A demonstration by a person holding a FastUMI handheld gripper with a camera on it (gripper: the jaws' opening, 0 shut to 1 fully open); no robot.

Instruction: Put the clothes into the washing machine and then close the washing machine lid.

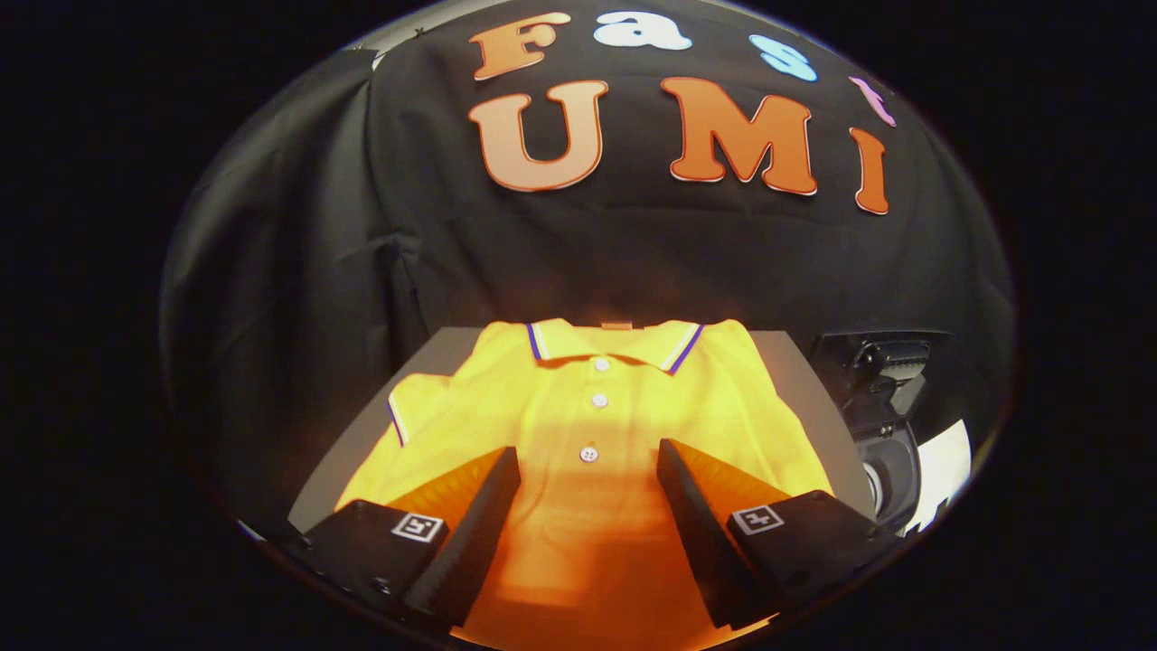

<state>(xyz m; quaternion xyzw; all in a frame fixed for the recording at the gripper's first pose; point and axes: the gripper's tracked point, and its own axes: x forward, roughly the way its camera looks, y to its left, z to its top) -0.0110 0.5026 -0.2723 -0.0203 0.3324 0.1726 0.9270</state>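
On the grey table (pixel 434 362) a yellow polo shirt (pixel 597 425) lies flat, gripper (pixel 587 470) spread wide above it, holding nothing. Pinching just one layer could drag it unfolded, snagging short of the washing machine (pixel 890 452).

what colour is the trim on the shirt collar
White with a purple-blue stripe on the yellow shirt's collar, seen in the gripper view.

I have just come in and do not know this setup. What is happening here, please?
A hand-held gripper hangs over a yellow polo shirt that lies spread flat, buttons up, on a grey table. Its fingers are open, one on each side of the button placket, and they grip nothing yet. The dark machine stands beside the table, beyond the shirt's far sleeve. So the shirt is not yet picked up.
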